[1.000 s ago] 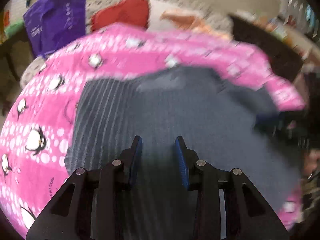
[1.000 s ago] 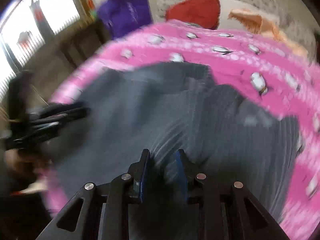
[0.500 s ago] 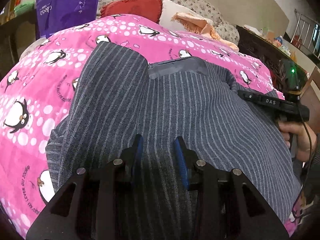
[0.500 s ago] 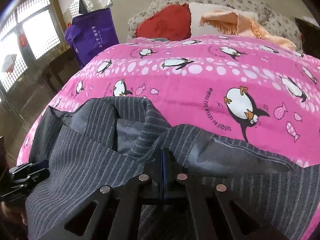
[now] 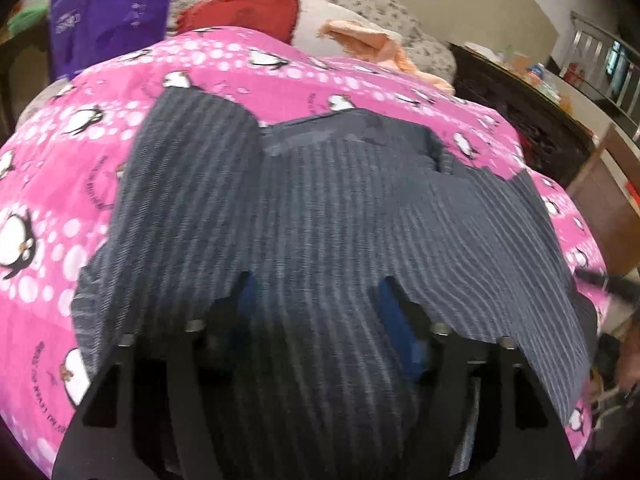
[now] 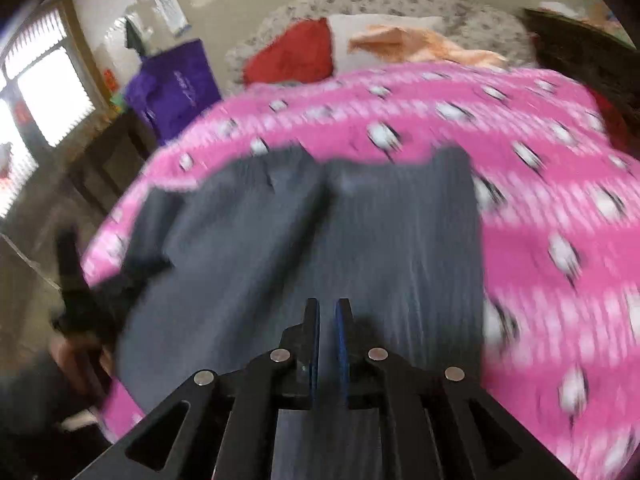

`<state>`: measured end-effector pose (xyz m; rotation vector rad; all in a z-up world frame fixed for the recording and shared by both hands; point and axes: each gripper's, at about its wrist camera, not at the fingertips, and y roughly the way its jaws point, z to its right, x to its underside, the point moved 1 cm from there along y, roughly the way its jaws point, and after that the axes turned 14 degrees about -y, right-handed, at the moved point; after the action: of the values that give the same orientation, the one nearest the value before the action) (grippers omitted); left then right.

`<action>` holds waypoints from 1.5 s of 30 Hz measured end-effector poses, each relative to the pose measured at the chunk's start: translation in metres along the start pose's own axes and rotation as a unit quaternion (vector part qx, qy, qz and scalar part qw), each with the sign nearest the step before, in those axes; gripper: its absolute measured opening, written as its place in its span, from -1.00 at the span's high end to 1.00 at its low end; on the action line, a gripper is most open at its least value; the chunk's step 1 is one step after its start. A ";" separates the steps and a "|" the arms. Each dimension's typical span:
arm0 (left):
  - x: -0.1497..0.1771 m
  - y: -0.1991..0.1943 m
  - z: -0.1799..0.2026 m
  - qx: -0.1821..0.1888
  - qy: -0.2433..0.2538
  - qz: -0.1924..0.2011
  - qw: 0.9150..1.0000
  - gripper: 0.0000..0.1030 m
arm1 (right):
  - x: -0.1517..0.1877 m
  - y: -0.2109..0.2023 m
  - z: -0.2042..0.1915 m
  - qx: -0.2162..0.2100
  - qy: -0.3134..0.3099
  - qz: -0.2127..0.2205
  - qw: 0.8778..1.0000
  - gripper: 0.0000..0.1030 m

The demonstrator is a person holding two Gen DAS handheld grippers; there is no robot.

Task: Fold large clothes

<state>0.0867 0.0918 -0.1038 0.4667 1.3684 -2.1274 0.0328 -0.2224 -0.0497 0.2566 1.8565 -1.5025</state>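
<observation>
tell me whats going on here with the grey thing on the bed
A person with a gripper in each hand is folding a grey striped garment spread on a pink penguin blanket. The left gripper has just been opening; its jaws now stand apart over the cloth, pressing on nothing. The right gripper is shut just above the garment, and the blur hides whether any cloth is pinched. Pillows lie at the far end.

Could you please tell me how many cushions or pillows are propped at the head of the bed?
2: a red cushion on the left and a white pillow right beside it, partly under an orange cloth. More may be hidden behind the pink quilt.
</observation>
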 end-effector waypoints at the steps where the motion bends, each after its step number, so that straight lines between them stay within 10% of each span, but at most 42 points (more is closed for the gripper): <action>1: 0.000 0.000 0.002 -0.003 0.004 0.000 1.000 -0.32 | 0.017 0.005 -0.001 0.016 0.003 -0.011 1.000 0.85; 6: -0.007 -0.024 0.006 -0.004 -0.002 -0.028 1.000 -0.32 | 0.055 0.020 0.013 0.002 0.042 0.023 0.999 0.84; 10: -0.003 -0.090 -0.024 -0.008 -0.027 0.046 0.999 -0.32 | 0.059 0.017 0.012 0.011 0.033 0.034 0.999 0.84; 13: 0.012 -0.105 -0.059 -0.030 -0.057 0.031 0.997 -0.32 | 0.061 0.018 0.008 0.023 0.024 0.038 0.999 0.83; 18: 0.045 -0.081 -0.075 0.053 -0.088 -0.076 0.992 -0.32 | 0.059 0.018 0.002 0.027 0.021 0.038 0.999 0.83; 26: -0.002 -0.044 -0.097 0.113 -0.155 -0.077 0.978 -0.35 | 0.059 0.019 0.004 0.029 0.020 0.037 0.999 0.82; 40: -0.028 -0.025 -0.082 0.090 -0.049 -0.125 0.987 -0.33 | 0.059 0.018 0.003 0.031 0.019 0.037 0.999 0.82; 45: -0.024 -0.020 -0.054 0.029 0.050 -0.133 0.989 -0.39 | 0.059 0.018 0.003 0.031 0.018 0.037 0.999 0.82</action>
<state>0.0922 0.1541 -0.0986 0.4381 1.4995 -2.3925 0.0021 -0.2365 -0.1012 0.3806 1.8109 -1.5149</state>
